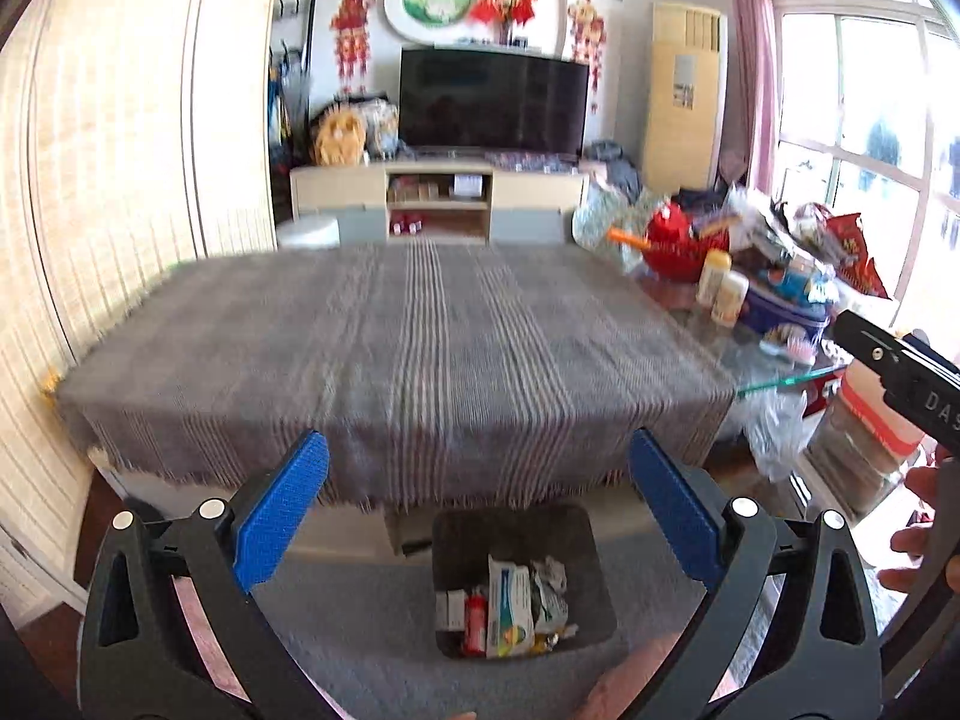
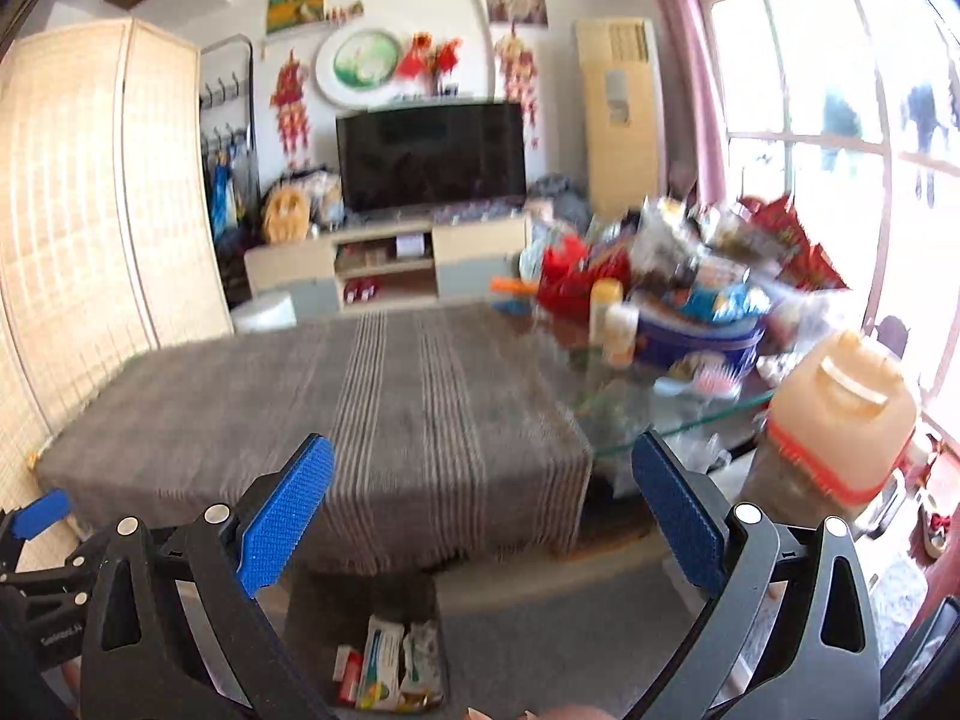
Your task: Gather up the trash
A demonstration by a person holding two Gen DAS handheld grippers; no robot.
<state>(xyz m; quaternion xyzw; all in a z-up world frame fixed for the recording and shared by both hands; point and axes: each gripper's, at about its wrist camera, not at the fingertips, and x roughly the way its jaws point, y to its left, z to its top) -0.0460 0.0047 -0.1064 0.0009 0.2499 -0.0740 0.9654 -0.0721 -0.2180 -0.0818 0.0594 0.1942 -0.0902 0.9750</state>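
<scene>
Left gripper (image 1: 479, 507): jaws spread wide, blue pads (image 1: 282, 510) well apart, nothing between them. Right gripper (image 2: 483, 510): jaws likewise wide open and holding nothing, blue pads (image 2: 288, 516) facing each other across an empty gap.

At 6 o'clock below the left jaws, on the grey carpet (image 1: 360, 630), a dark bin (image 1: 522, 540) with trash (image 1: 513, 612) lying in it: a white and green carton, crumpled wrappers, a small red item (details blurred). Same bin (image 2: 360, 600) at 6 o'clock in the right wrist view, slightly toward 7, carton and wrappers (image 2: 390, 669) showing at its near end.

Beyond, filling the middle from 9 to 2 o'clock, a desk under a grey striped cloth (image 1: 390, 348), fringe hanging over the near edge above the bin. At 2 to 3 o'clock, a glass-topped desk (image 1: 738, 354) crowded with clutter: red basket (image 1: 678, 246), pale bottles (image 1: 720, 288), bags and packets. At 3 o'clock in the left wrist view, the right gripper's black body (image 1: 900, 378) entering from the edge; at 8 o'clock in the right wrist view, the left gripper's blue tip (image 2: 42, 510). At 3 o'clock there, a pale plastic jug (image 2: 840, 414) with a red band.

Far off at 12 o'clock, a dark television (image 1: 492, 102) on a low cabinet (image 1: 438, 198), red ornaments on the wall, a folding screen (image 1: 120, 150) at 9 to 10 o'clock, a bright window (image 1: 864, 108) at 2.
</scene>
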